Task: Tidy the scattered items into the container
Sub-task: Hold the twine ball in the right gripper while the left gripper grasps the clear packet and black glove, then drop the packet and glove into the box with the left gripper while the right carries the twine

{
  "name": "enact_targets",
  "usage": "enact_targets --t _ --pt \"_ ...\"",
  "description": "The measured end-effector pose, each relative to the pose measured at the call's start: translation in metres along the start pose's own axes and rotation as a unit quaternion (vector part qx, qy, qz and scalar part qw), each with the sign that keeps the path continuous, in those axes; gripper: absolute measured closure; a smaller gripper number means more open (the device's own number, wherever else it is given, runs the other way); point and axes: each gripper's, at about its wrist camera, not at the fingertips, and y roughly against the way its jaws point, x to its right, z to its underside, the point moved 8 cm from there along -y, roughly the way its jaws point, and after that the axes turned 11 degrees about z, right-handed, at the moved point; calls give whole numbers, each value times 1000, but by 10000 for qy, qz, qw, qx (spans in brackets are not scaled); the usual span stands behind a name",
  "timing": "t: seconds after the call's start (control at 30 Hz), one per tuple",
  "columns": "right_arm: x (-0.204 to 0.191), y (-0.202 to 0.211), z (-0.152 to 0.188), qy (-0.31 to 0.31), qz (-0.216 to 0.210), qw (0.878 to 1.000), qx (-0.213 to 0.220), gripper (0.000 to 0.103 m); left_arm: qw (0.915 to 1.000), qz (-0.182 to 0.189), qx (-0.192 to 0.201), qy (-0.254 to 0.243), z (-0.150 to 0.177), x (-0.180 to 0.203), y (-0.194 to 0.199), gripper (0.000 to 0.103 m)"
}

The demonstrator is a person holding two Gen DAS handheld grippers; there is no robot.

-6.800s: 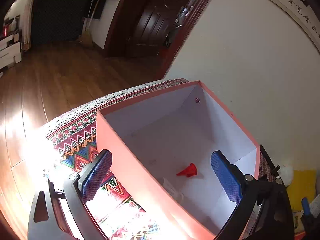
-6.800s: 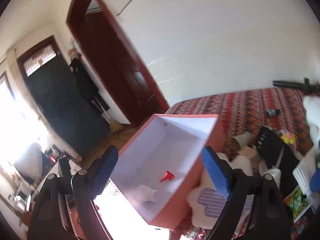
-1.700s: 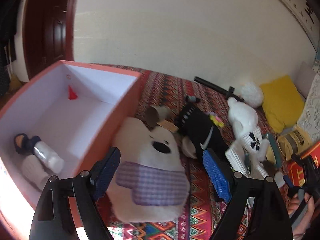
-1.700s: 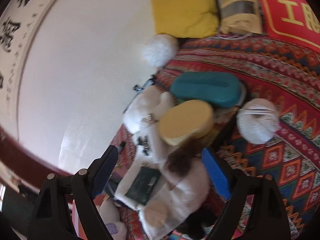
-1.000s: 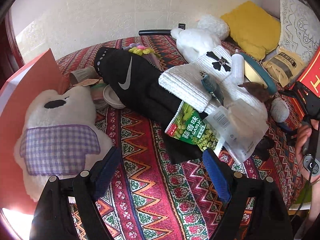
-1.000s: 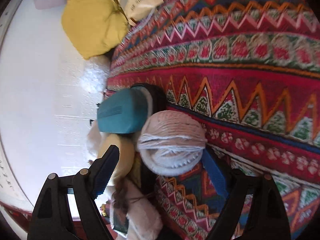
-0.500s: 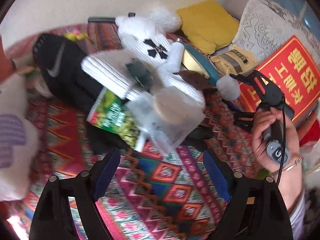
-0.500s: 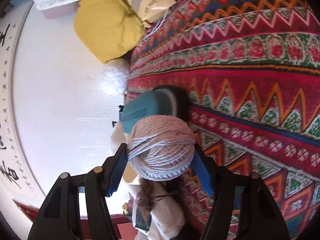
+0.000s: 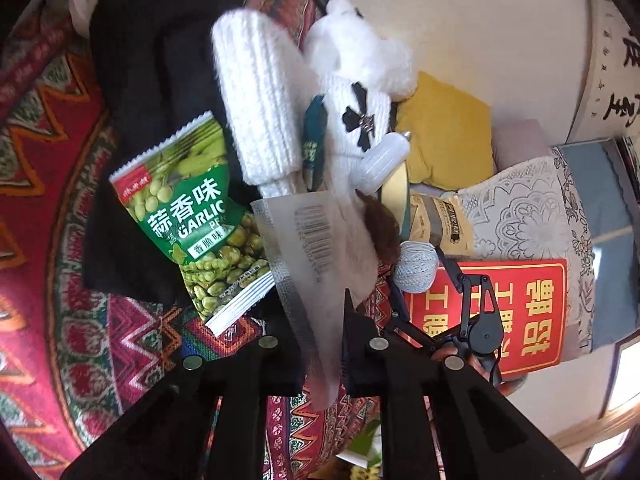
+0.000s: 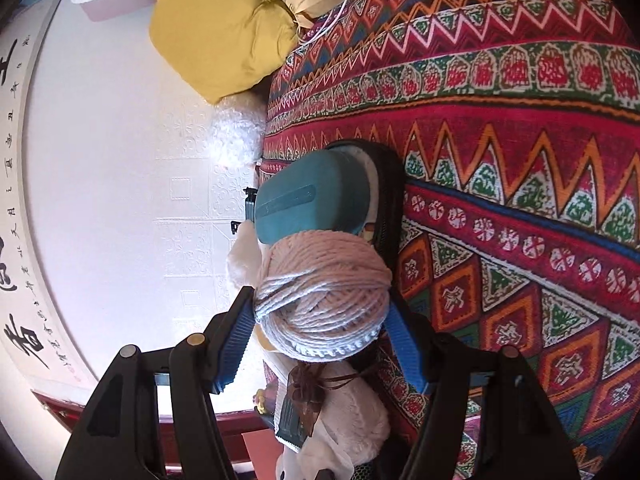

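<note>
Pinching the clear barcoded packet edge-on, the left gripper is keeping its jaws pressed together over the patterned bedspread. Just beyond are lying a green garlic-pea bag and a white knitted plush. Further right, the right gripper is squeezing the pale yarn ball between its blue pads, with a teal case behind.

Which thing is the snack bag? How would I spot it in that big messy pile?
Find the red zigzag-patterned cloth, then the black garment lying on it. On that garment, beside the white ribbed knit sleeve, lies the shiny green garlic-pea snack bag, the only thing with pictured peas and big white lettering.
</note>
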Motion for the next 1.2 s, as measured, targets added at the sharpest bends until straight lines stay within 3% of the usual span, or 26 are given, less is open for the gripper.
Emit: enact_targets --t 0.4,0.7,0.97,1.2 --pt "-8 15 0 97 -192 9996 166 40 9975 120 524 -462 -3 35 84 95" --pt "-19 21 8 419 -85 9984 365 40 9876 303 1157 -1019 -15 79 170 95" --pt "-26 16 15 629 21 9973 374 40 9650 191 1989 -1701 -54 132 268 95" --pt "-25 17 18 693 74 9968 390 40 9354 -518 2906 -1947 -109 156 370 95"
